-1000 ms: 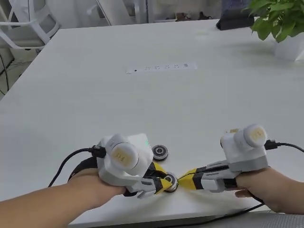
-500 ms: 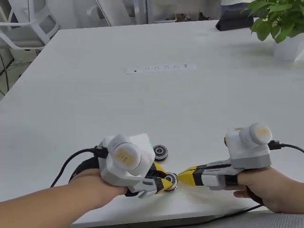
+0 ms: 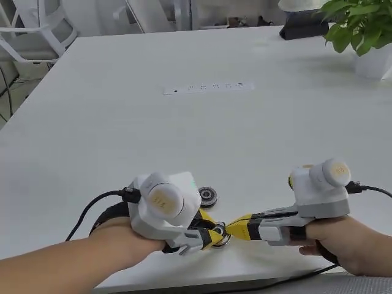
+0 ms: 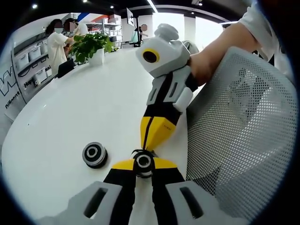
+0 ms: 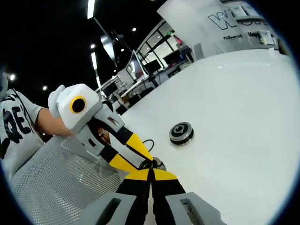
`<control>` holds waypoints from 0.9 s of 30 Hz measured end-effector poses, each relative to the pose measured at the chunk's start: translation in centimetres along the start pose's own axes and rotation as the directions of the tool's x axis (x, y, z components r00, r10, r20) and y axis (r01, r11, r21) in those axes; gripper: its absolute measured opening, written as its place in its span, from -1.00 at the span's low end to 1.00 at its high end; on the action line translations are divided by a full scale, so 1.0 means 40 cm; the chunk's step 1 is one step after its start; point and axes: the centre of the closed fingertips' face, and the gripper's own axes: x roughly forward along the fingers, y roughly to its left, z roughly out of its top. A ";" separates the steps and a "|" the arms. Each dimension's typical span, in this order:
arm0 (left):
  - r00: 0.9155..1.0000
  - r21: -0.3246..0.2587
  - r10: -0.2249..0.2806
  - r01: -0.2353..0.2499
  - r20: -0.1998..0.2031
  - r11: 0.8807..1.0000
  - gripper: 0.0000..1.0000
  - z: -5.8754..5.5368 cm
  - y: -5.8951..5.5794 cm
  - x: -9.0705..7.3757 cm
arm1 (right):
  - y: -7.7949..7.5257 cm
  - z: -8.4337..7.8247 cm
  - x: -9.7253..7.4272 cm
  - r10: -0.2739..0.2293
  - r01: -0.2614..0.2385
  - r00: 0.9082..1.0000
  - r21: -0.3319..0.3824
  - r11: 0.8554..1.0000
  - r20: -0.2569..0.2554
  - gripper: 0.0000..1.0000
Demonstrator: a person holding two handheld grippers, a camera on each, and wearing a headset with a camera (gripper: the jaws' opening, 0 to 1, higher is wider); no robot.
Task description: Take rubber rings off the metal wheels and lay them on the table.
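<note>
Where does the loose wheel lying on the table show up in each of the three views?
Head view: the loose wheel sits low centre, just beyond the held wheel.
Left gripper view: the loose wheel is lower left, left of the held wheel.
Right gripper view: the loose wheel is centre right, up and right of the held wheel.
Shared landmark: the held wheel, near bottom centre in every view.

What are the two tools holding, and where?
The left tool grips a small black-rimmed metal wheel by its sides. The right tool's shut tips meet its edge; whether they grip it cannot be told.
</note>
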 end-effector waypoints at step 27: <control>1.000 -0.012 -0.010 0.010 0.005 1.000 -0.85 0.002 0.000 0.004 | 0.014 -0.007 0.004 0.026 -0.028 0.999 -0.079 0.997 -0.025 -1.00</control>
